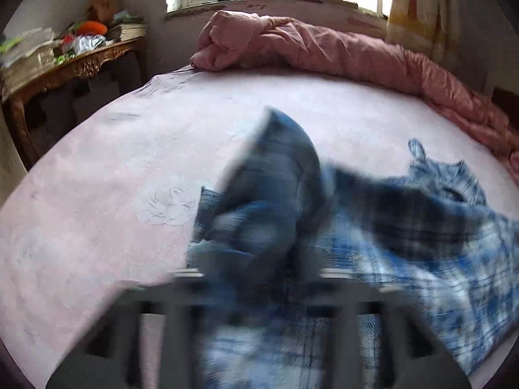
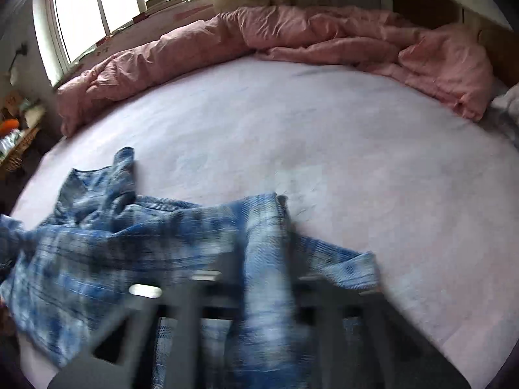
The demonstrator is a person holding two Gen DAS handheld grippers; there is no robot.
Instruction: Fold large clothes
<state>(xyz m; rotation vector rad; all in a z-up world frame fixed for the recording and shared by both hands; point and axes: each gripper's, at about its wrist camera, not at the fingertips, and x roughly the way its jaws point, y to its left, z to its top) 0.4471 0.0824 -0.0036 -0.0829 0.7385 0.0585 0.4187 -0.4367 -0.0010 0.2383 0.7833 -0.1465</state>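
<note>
On the bed's near edge, left wrist view: the left hand-held gripper (image 1: 259, 278) is clamped on a raised fold of the blue plaid shirt (image 1: 405, 227). Right wrist view: the right hand-held gripper (image 2: 262, 278) pinches another bunched edge of the shirt. Fabric appears light, limp, non-fragile; grip hems or seams, since the cloth will sag.

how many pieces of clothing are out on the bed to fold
1: a blue plaid shirt crumpled on the near part of the bed sheet, bunched at both tools. The pink quilt along the far edge is bedding; something could be hidden under it.
</note>
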